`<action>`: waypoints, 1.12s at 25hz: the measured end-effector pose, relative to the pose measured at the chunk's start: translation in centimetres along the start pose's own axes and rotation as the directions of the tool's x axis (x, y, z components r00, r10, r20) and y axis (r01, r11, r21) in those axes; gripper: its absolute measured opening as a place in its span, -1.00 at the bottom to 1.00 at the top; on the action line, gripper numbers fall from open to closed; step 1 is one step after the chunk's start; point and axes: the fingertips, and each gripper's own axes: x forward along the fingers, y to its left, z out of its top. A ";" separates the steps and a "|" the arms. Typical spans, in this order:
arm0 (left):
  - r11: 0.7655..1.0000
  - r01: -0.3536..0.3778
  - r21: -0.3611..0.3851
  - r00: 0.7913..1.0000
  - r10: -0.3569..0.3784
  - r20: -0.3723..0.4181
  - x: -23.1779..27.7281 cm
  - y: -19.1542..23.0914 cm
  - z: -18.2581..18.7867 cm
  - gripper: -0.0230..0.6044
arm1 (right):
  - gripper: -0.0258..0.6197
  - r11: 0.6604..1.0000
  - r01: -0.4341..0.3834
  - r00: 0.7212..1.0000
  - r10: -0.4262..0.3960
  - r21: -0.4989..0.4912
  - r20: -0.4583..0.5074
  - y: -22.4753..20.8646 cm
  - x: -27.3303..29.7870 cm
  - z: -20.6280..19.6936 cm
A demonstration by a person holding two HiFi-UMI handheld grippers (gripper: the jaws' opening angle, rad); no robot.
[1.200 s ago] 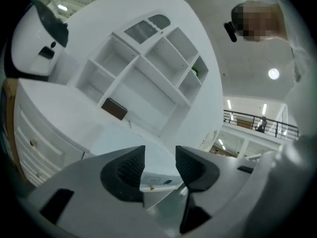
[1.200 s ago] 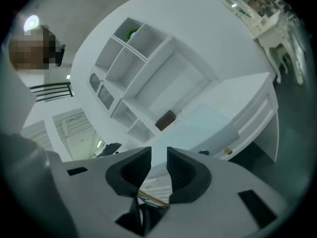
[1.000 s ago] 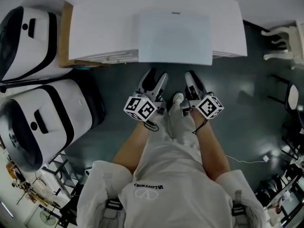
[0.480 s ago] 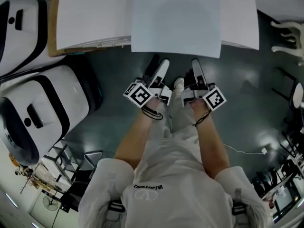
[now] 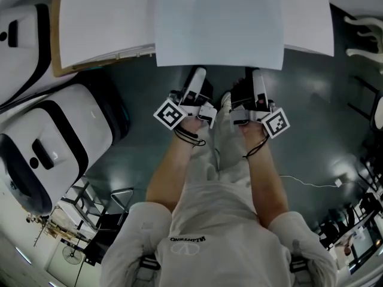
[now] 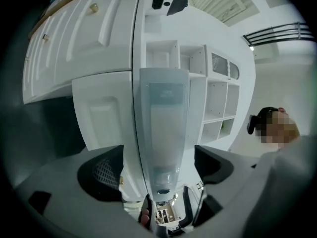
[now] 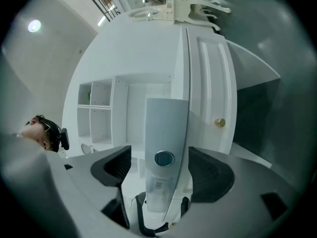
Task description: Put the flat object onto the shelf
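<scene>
Both pairs of jaws have just swung wide, and since a second ago the flat object (image 5: 218,26) has climbed the head view until its far edge leaves the frame. Filling the top of that view is the white shelf unit (image 5: 96,34), standing on a dark floor (image 5: 311,118) with two rounded white-and-black casings (image 5: 54,142) parked at its left. The pale grey flat object lies on the unit's top, its near edge seeming to jut past the front toward the person. Just below that edge the left gripper (image 5: 197,84) and the right gripper (image 5: 251,82) point at the unit side by side. Each gripper view shows the object running between the dark pads with a clear gap on either side, so both claws are released and grip nothing. The placing looks done, and letting go appears to be the step in hand. The next move likely calls for a straight pull back that keeps the pads off the overhanging edge. How much of the object rests on the unit cannot be told. Only the right gripper view shows the small brass knob (image 7: 220,123) on a cabinet door.
</scene>
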 end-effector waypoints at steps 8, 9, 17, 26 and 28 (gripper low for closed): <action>0.998 0.042 -0.046 0.998 -0.039 0.049 1.2 0.0 0.4 0.48 | 0.24 0.999 -0.041 0.999 0.041 -0.019 0.006 0.1 1.6 -0.2; 0.998 0.044 -0.050 0.997 -0.041 0.059 1.5 0.2 0.6 0.48 | 0.24 0.999 -0.042 0.999 0.042 -0.023 0.005 -0.1 2.0 -0.2; 0.996 0.052 -0.078 0.989 -0.040 0.145 2.3 0.0 2.6 0.30 | 0.08 0.999 -0.001 0.999 0.002 -0.034 0.039 -0.7 3.2 0.3; 0.995 0.069 -0.067 0.989 -0.059 0.138 3.1 -1.0 2.5 -0.02 | 0.01 1.000 -0.004 0.999 0.005 -0.027 0.036 0.1 3.7 1.1; 0.995 0.075 -0.070 0.988 -0.065 0.138 2.9 -1.3 2.3 -0.03 | 0.00 0.999 -0.010 1.000 0.011 -0.032 0.028 0.6 3.6 1.1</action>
